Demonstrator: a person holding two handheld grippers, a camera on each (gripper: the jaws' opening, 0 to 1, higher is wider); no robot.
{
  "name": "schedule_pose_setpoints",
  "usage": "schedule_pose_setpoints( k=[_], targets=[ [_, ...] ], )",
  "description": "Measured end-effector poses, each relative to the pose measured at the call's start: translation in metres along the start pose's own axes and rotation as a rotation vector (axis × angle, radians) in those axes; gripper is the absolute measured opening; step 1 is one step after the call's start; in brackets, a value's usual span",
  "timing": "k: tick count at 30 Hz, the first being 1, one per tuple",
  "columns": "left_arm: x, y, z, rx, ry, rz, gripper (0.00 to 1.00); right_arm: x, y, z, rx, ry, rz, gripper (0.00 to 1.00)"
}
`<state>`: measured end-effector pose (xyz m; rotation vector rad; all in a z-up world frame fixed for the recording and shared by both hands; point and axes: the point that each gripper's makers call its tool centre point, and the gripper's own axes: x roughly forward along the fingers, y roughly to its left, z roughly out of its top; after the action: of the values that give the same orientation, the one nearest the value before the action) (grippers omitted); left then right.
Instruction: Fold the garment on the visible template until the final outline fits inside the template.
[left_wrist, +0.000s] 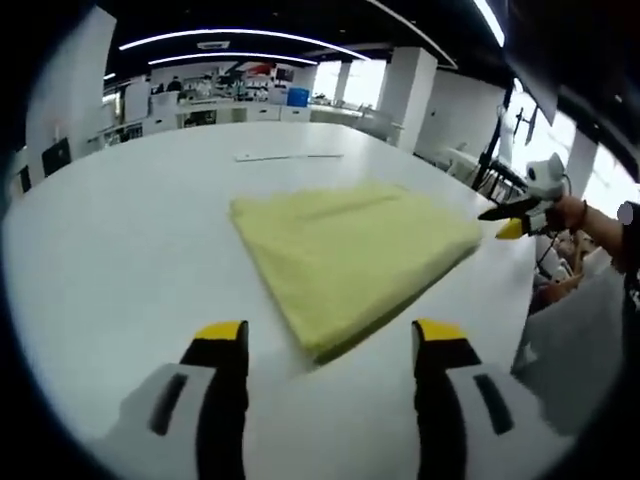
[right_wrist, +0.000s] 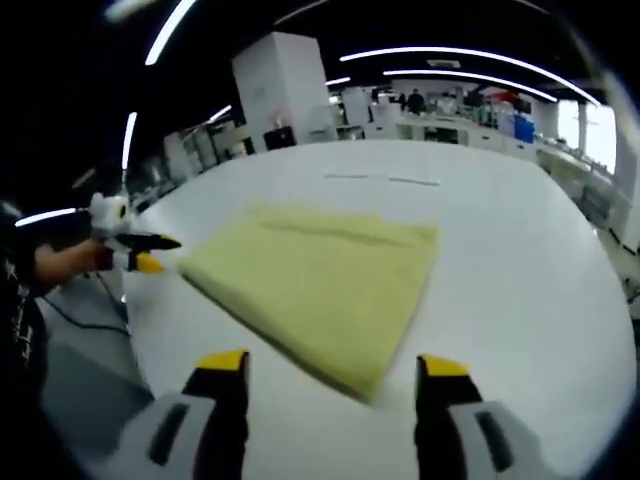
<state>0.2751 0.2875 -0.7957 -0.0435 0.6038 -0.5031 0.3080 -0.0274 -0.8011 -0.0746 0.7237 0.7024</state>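
A pale yellow garment (left_wrist: 345, 255) lies folded into a rough rectangle, flat on the white table (left_wrist: 130, 230). My left gripper (left_wrist: 330, 335) hangs open just short of the garment's near corner, touching nothing. The right gripper (left_wrist: 512, 220) comes in from the right, held by a hand, its yellow tip beside the garment's right corner. In the right gripper view the garment (right_wrist: 320, 275) lies ahead of my open right gripper (right_wrist: 332, 365), whose jaws stand either side of its near corner. There the left gripper (right_wrist: 145, 255) sits by the garment's left corner.
A thin pale strip (left_wrist: 290, 156) lies on the table beyond the garment, seen also as a strip (right_wrist: 380, 178) in the right gripper view. The table edge (right_wrist: 140, 330) runs close on the left there. Desks, pillars and shelves stand far behind.
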Motion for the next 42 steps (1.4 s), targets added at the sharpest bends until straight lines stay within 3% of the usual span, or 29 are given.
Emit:
schedule_pose_setpoints(
  k=[3,10,13,18,27,34,42],
  targets=[
    [-0.006,-0.005,0.006,0.004,-0.016,0.003,0.76,-0.006,0.007,0.007,-0.005,-0.014,0.000,0.77],
    [-0.017,-0.014,0.013,-0.020,-0.020,0.005,0.85,-0.020,0.017,0.014,0.008,-0.034,-0.004,0.84],
    [-0.024,-0.013,0.016,0.027,-0.008,0.047,0.91,-0.027,0.020,0.015,0.002,-0.031,-0.011,0.87],
    [-0.034,-0.015,0.024,0.023,-0.032,0.076,0.98,-0.040,0.025,0.019,-0.009,-0.036,-0.040,0.93],
    [-0.053,-0.010,0.020,0.036,-0.018,0.115,0.99,-0.055,0.035,0.023,-0.079,-0.044,-0.054,0.99],
    [-0.060,-0.008,0.012,0.000,-0.020,0.125,0.99,-0.055,0.039,0.012,-0.072,-0.031,-0.063,1.00],
    [-0.064,-0.007,0.004,0.000,-0.003,0.136,0.99,-0.058,0.038,0.013,-0.059,-0.045,-0.088,1.00]
  ],
)
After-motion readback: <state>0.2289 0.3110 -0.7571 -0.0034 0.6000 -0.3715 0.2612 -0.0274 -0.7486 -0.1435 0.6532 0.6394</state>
